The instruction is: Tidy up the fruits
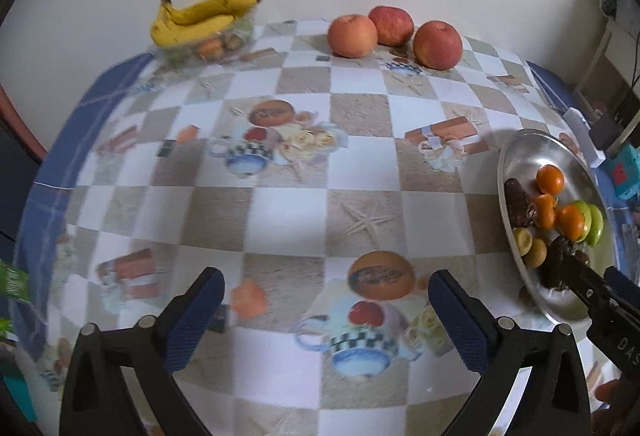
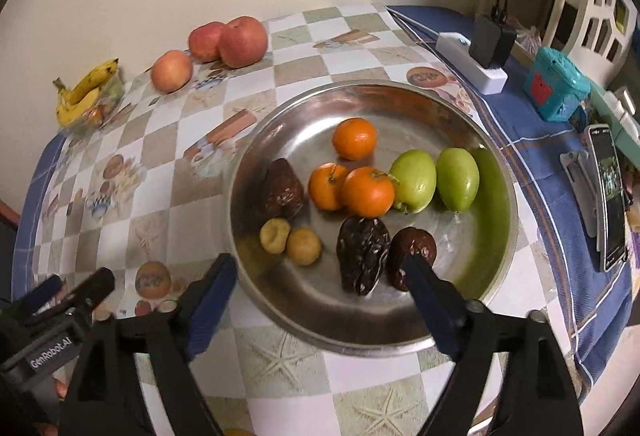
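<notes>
Steel plate (image 2: 496,171); dark fruit (image 2: 362,256) lies lengthwise between the spread right gripper (image 2: 320,276).

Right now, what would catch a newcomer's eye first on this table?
The round metal plate near the right gripper, holding three oranges, two green fruits and dark wrinkled fruits. Next, three apples stand by the far wall, with a bunch of bananas on a clear container farther left.

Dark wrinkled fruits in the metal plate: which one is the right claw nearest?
The rightmost dark fruit, reddish-brown, beside the larger black one. The right claw has its right fingertip overlapping it; the third dark fruit lies farther off at the plate's left.
</notes>
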Available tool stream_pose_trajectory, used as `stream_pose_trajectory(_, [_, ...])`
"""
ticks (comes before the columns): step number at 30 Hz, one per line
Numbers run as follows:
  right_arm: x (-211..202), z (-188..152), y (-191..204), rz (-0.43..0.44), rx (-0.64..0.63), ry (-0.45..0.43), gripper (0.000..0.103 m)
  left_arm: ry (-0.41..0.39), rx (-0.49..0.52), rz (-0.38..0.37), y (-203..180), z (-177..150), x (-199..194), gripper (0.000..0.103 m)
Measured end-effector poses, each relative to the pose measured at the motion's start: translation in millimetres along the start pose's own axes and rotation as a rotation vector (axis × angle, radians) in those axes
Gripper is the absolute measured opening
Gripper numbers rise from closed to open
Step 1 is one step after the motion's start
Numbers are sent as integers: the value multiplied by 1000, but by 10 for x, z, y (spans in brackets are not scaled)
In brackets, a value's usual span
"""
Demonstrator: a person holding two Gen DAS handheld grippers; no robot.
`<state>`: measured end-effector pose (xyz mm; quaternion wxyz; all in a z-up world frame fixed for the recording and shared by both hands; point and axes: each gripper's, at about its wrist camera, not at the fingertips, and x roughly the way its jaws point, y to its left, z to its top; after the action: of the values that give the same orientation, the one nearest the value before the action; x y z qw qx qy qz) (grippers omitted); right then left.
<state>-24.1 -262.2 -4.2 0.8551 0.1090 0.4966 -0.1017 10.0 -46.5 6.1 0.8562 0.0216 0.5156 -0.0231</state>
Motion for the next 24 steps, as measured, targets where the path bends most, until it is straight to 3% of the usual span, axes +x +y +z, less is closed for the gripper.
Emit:
stream_pose_trajectory(10, [-178,-155,132,-17,-61,-31,93,-79,31,220,93,-151,-337,103])
stream_pose_trajectory(24, [-152,-169,196,-11,-98,-25,93,-16,11,162,127,-175,-296,103])
